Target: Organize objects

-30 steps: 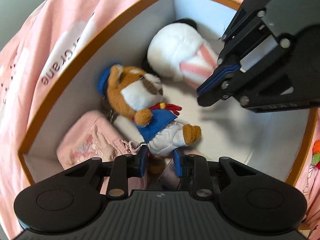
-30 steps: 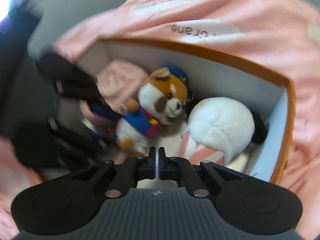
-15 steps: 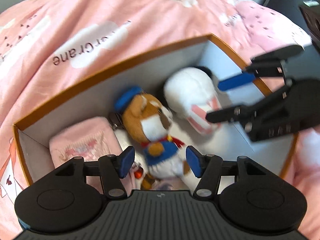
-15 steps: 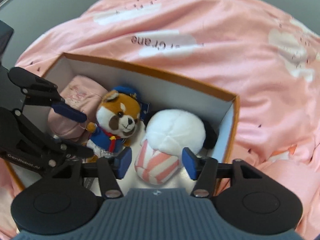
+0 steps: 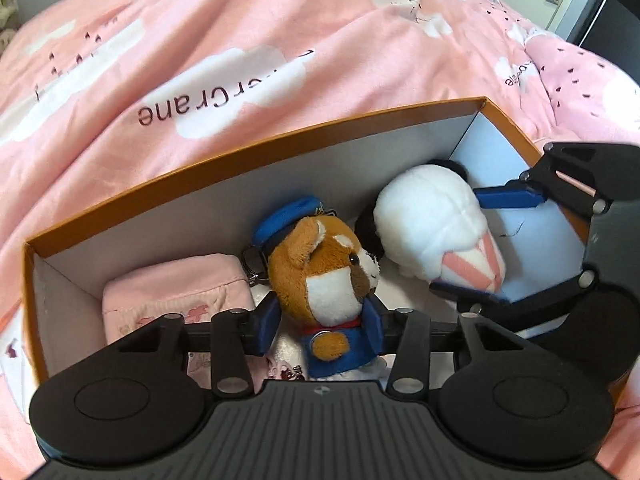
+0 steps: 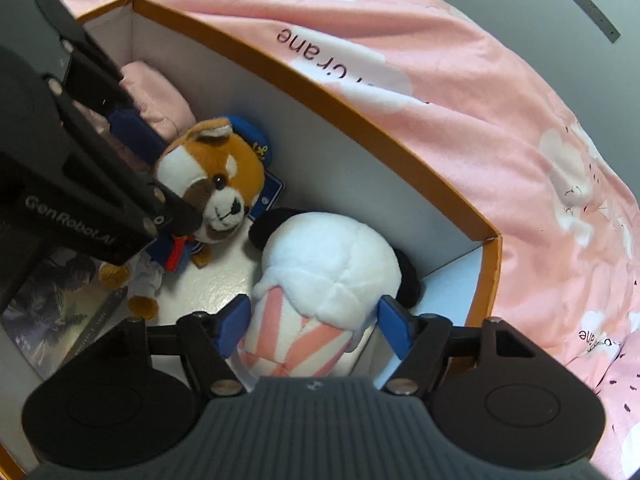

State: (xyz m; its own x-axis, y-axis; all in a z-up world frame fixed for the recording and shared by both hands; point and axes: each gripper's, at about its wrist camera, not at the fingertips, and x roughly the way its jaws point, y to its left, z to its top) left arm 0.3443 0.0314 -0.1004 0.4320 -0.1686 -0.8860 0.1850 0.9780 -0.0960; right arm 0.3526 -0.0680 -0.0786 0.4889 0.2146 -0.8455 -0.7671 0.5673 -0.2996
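Observation:
An orange-rimmed box with white walls holds a brown-and-white plush in a blue sailor suit, a white plush with pink stripes and a pink pouch. My left gripper is open, its blue pads on either side of the sailor plush's body. My right gripper is open, its pads on either side of the white plush.
The box lies on a pink quilt with white clouds and lettering. A dark printed booklet lies on the box floor at the near left. A dark doorway shows at the far right.
Both grippers have opened wide from nearly shut. Each has settled lower into the box, the left around the sailor plush, the right around the white plush.

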